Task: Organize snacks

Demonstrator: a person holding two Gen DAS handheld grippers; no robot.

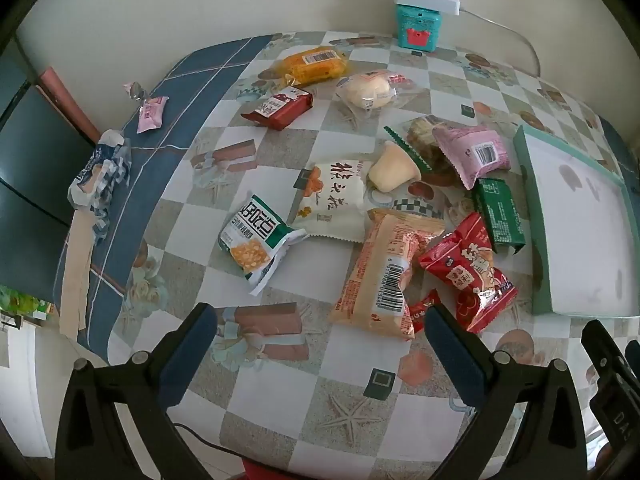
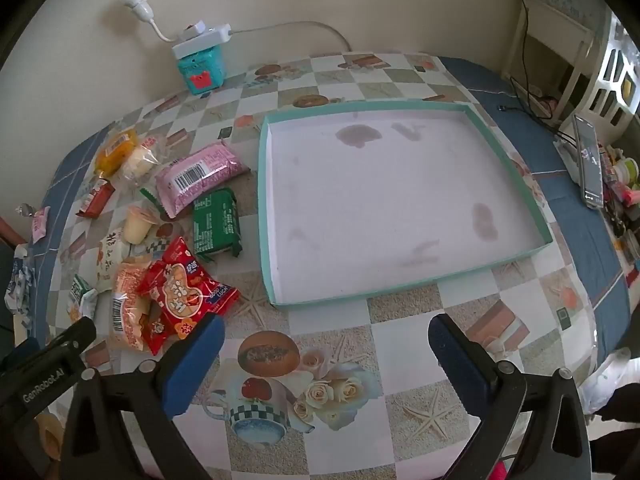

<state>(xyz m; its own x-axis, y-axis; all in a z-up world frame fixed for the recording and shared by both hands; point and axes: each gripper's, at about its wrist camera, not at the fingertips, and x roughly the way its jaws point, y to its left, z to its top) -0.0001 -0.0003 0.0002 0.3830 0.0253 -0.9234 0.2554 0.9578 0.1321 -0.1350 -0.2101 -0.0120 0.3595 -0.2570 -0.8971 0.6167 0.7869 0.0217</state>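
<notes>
A: How is the left gripper [image 1: 320,332] held?

B: It is spread as wide as it goes, angled steeply down, with nothing between its blue pads; only the patterned tablecloth [image 1: 280,412] is seen in the gap.

A: And the right gripper [image 2: 324,340]?

B: It too is fully spread and empty, above the cloth just in front of the teal box lid [image 2: 508,160].

A: What is found nearest the left gripper?

B: A peach-coloured packet with a barcode [image 1: 380,276] is seen just beyond the right-hand pad, with a small red sachet [image 1: 424,308] tucked against it and a red snack bag [image 1: 468,272] beside that.

A: Further out?

B: A white and green popcorn bag [image 1: 256,240], a white bag with brush lettering [image 1: 336,200] and a cream pudding cup [image 1: 392,168] lying tipped are met next. A dark green packet [image 1: 498,210] and a pink packet [image 1: 472,152] lie towards the lid.

A: And at the far side?

B: A red bar [image 1: 280,108], a wrapped pale bun [image 1: 368,90] and an orange packet [image 1: 314,64] are set near the wall, before a teal box carrying a white power strip [image 1: 420,20].

A: Has anything been placed in the lid?

B: Nothing; only stains are seen on its white floor. All snacks are left of it on the cloth.
</notes>
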